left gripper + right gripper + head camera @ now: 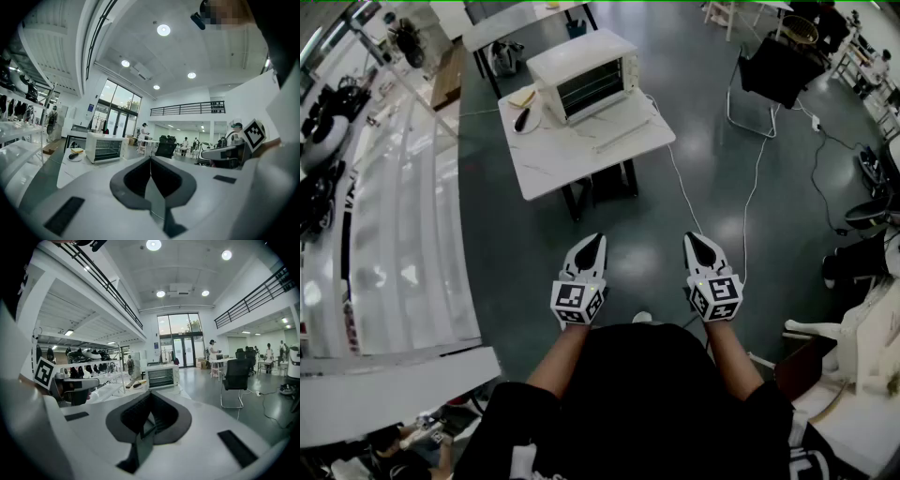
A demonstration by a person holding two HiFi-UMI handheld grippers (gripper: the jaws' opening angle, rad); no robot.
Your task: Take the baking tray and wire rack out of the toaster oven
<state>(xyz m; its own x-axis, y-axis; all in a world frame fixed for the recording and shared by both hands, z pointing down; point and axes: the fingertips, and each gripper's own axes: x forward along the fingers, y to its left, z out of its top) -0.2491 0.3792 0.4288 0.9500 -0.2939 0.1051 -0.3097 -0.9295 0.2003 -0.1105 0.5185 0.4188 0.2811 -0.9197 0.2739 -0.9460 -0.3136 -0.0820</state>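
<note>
A white toaster oven (584,73) with its glass door closed stands on a white table (581,148) some way ahead of me. It also shows small in the left gripper view (105,147) and the right gripper view (162,376). Through the door I make out wire bars, but the tray is not clear. My left gripper (592,243) and right gripper (700,242) hang side by side over the dark floor, well short of the table. Both are shut and hold nothing.
A plate (524,99) with a dark utensil and a yellow item sits left of the oven. A white cable (678,178) trails from the table across the floor. A black chair (769,70) stands at the right, white shelving (384,234) at the left.
</note>
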